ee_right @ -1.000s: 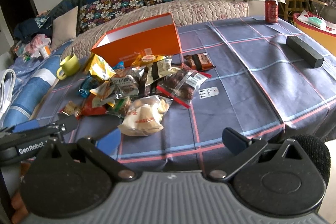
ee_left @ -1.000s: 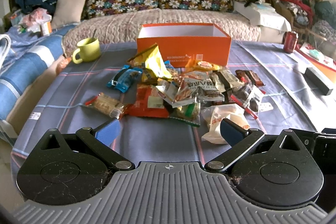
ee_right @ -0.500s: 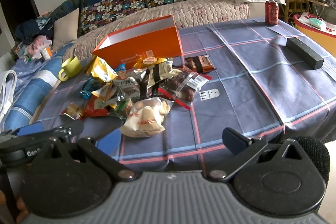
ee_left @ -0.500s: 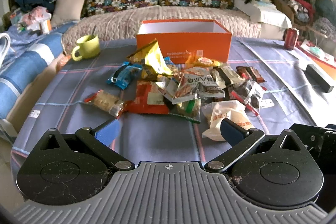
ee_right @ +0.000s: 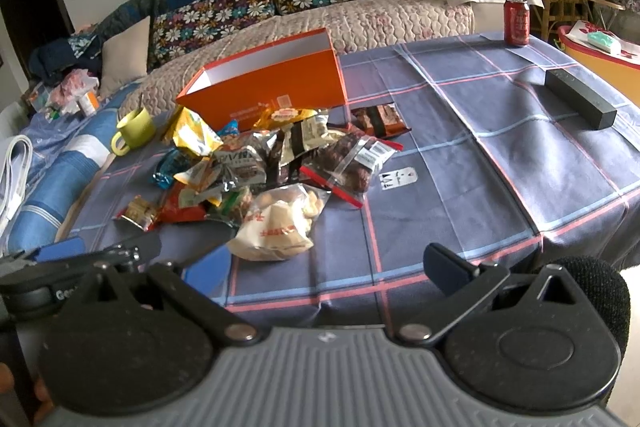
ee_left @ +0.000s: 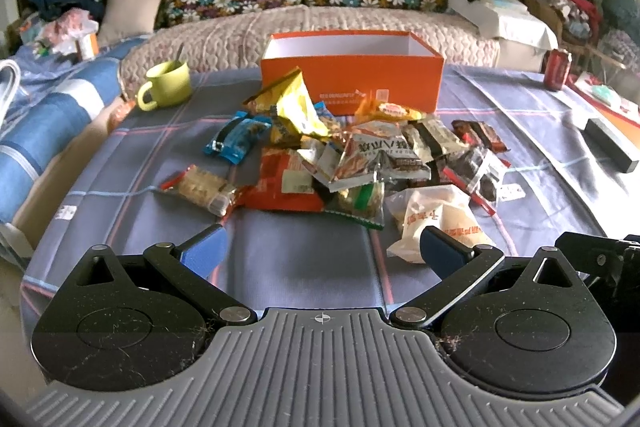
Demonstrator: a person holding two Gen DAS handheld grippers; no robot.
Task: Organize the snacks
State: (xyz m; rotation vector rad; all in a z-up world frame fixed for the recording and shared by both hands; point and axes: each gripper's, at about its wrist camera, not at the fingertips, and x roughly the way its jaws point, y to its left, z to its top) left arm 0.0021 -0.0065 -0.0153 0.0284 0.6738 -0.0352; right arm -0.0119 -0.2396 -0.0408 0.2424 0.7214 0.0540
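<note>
A pile of snack packets [ee_left: 352, 163] lies mid-table in front of an open, empty orange box [ee_left: 352, 83]; the pile [ee_right: 256, 167] and the box [ee_right: 272, 87] also show in the right wrist view. A white bread bag [ee_left: 436, 215] lies nearest, also visible in the right wrist view [ee_right: 280, 223]. A cracker pack [ee_left: 196, 189] and a blue packet [ee_left: 238, 139] lie to the left. My left gripper [ee_left: 320, 251] is open and empty, short of the pile. My right gripper [ee_right: 326, 269] is open and empty at the table's near edge, right of the bread bag.
A green mug [ee_left: 164, 85] stands at the back left, a red can [ee_right: 517, 21] at the back right, a black bar-shaped box [ee_right: 580, 99] on the right. The table has a blue checked cloth [ee_right: 480, 163]. A sofa [ee_left: 304, 23] lies behind.
Both grippers have drawn back and risen slightly, so the table appears a little farther. The snacks have not moved. Both grippers stay open.
</note>
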